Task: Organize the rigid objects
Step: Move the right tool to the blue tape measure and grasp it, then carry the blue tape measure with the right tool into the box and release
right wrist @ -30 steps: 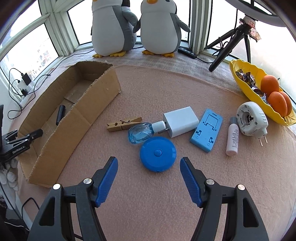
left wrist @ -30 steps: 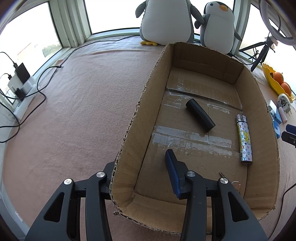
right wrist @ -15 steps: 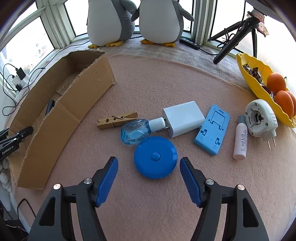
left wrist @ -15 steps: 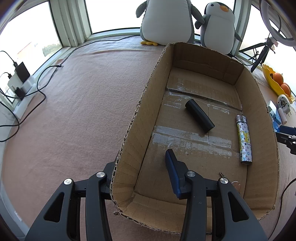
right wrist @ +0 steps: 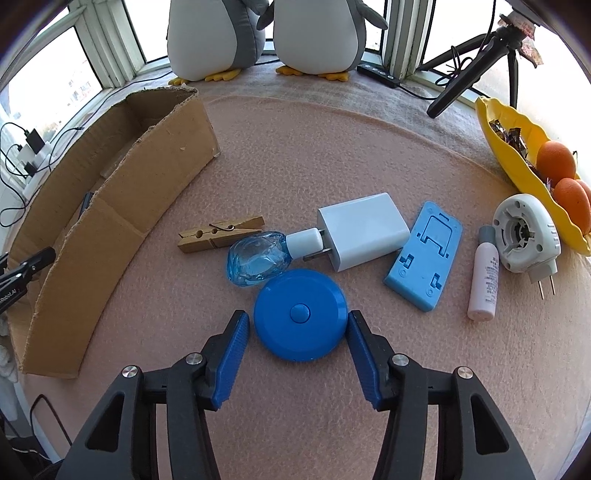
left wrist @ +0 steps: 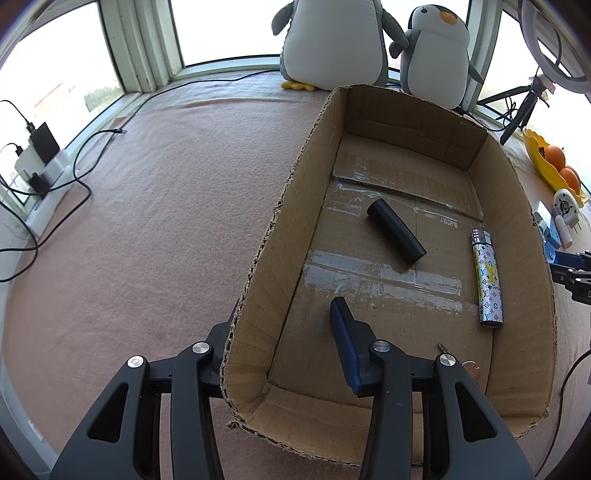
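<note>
My right gripper [right wrist: 298, 332] is open, its blue pads on either side of a round blue tape measure [right wrist: 300, 314] on the pink mat. Beyond it lie a clear blue bottle [right wrist: 256, 262], a wooden clothespin [right wrist: 219, 238], a white charger [right wrist: 364, 230], a blue phone stand [right wrist: 424, 254], a small pink tube [right wrist: 484, 280] and a white plug-in device [right wrist: 526, 234]. My left gripper [left wrist: 284, 339] is open and straddles the left wall of the cardboard box [left wrist: 266, 258]; one finger is hidden outside the wall. Inside lie a black cylinder [left wrist: 395, 230] and a patterned lighter [left wrist: 487, 277].
Two plush penguins [right wrist: 266, 33] stand at the back by the windows. A yellow dish with oranges [right wrist: 532, 162] sits at the right edge. A black tripod [right wrist: 476, 51] stands at the back right. Chargers and cables [left wrist: 40, 162] lie at the far left.
My right gripper has moved forward and down, so the blue tape measure now lies between its pads. My left gripper has stayed still on the box wall.
</note>
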`<state>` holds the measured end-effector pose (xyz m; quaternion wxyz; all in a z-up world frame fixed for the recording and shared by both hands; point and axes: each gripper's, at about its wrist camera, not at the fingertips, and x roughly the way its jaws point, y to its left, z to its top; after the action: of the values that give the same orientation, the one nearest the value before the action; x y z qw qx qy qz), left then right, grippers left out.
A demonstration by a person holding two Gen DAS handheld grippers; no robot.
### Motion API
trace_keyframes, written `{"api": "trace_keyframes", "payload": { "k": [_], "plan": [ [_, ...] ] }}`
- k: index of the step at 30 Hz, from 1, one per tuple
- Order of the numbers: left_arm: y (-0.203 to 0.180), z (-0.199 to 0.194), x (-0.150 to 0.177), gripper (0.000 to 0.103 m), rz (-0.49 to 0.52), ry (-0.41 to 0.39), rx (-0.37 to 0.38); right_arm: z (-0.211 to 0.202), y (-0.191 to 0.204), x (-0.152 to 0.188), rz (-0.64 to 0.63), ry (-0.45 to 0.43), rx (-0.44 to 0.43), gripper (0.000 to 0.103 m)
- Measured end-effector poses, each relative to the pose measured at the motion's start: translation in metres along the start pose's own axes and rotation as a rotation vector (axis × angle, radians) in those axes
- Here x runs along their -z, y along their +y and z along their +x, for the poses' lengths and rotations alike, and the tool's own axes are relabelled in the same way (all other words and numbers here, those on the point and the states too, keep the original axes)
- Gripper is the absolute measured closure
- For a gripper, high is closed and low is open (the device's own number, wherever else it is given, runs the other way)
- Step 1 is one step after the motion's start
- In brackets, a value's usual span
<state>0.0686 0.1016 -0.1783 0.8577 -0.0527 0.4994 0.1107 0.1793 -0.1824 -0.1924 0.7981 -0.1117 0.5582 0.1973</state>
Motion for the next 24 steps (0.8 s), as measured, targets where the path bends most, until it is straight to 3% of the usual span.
{"api": "trace_keyframes", "payload": {
  "k": [15, 24],
  "plan": [
    [0.000, 0.000, 0.000, 0.060, 0.000, 0.000, 0.001, -0.015, 0.004, 0.012, 0.021, -0.035, -0.016, 0.057],
    [0.001, 0.000, 0.000, 0.060, 0.000, 0.000, 0.001, -0.058, 0.042, 0.008, -0.025, -0.119, -0.071, 0.057]
  ]
}}
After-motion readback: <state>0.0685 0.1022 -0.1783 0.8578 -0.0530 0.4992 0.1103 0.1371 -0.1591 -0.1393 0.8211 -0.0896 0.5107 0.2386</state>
